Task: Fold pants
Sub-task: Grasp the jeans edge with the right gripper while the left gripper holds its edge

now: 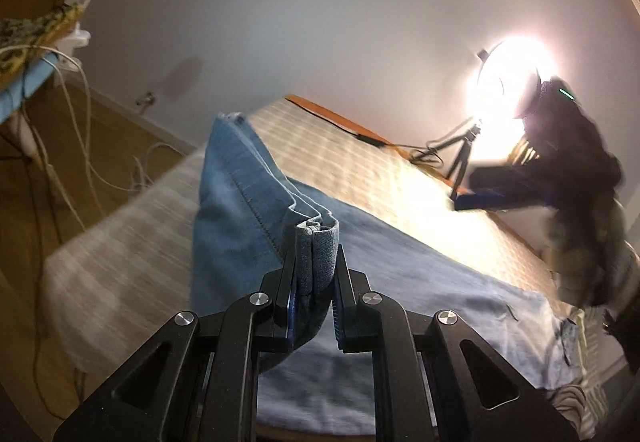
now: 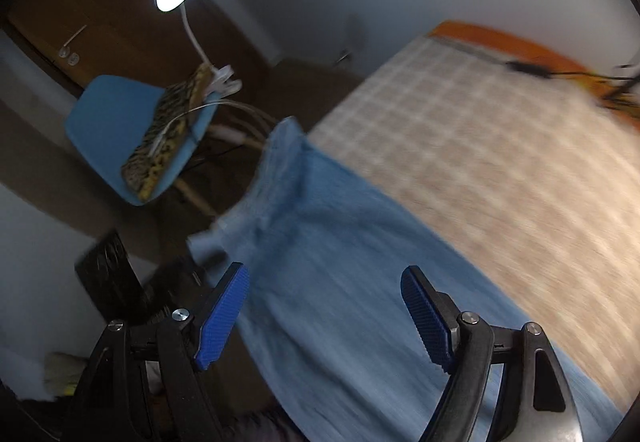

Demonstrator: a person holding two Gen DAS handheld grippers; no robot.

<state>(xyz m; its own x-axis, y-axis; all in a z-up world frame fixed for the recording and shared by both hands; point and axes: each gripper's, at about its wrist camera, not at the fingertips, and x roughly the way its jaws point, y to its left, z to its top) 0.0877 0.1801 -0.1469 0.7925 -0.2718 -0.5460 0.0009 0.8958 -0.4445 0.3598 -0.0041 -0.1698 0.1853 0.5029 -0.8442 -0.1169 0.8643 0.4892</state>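
Nearest the left wrist camera, the left gripper (image 1: 314, 274) is seen clenched on a bunched hem of the pants (image 1: 240, 186), which are lifted at that end and spread across the bed (image 1: 380, 170). The fold is best carried over with the fabric kept taut — edges lined up before release. In the right wrist view, the right gripper (image 2: 324, 314) is held wide open over the pants (image 2: 340, 282) — nothing is grasped, and contact cannot be told through the blur.
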